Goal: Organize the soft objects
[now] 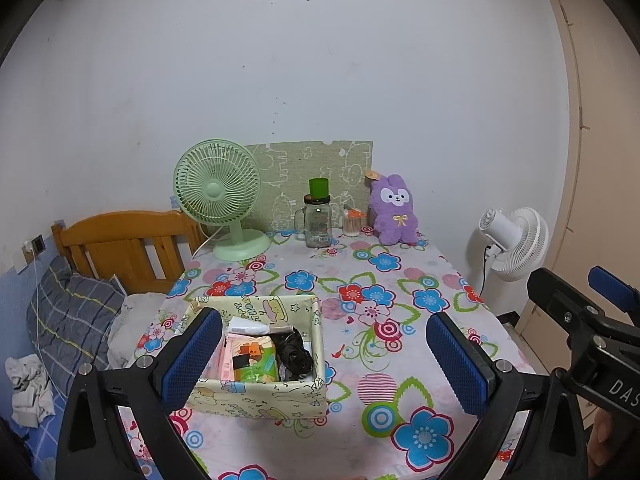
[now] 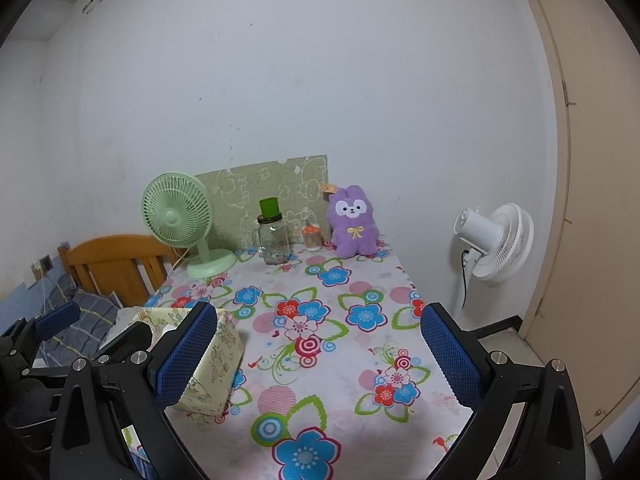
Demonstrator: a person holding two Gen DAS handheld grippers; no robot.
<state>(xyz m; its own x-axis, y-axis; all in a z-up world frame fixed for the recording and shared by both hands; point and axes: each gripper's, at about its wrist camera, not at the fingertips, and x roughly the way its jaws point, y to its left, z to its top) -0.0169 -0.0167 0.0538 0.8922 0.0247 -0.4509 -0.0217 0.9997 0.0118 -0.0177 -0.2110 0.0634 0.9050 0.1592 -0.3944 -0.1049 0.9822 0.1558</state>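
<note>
1. The landmark is the open, cream-coloured fabric storage box with cartoon prints, which stands on the flower-patterned tablecloth near the table's front left corner.
2. Inside the box lie a white soft packet, a pink and green tissue pack and a crumpled black plastic bag, packed close together.
3. The left gripper hangs above the box's near side with its blue-padded fingers spread wide and nothing between them; one pad overlaps the box's left wall in the view.
4. The right gripper hovers to the right of the box, likewise spread wide and empty, its left pad just in front of the box's right wall.
5. The purple plush rabbit with a yellow bow sits upright far behind the box, at the table's back edge, against the wall.
6. Left of the rabbit, also well behind the box, stand a small jar of cotton swabs, a clear glass mug-jar topped by a green cup and a pale green desk fan.
7. A white standing fan is on the floor, beyond the table's right edge.
</note>
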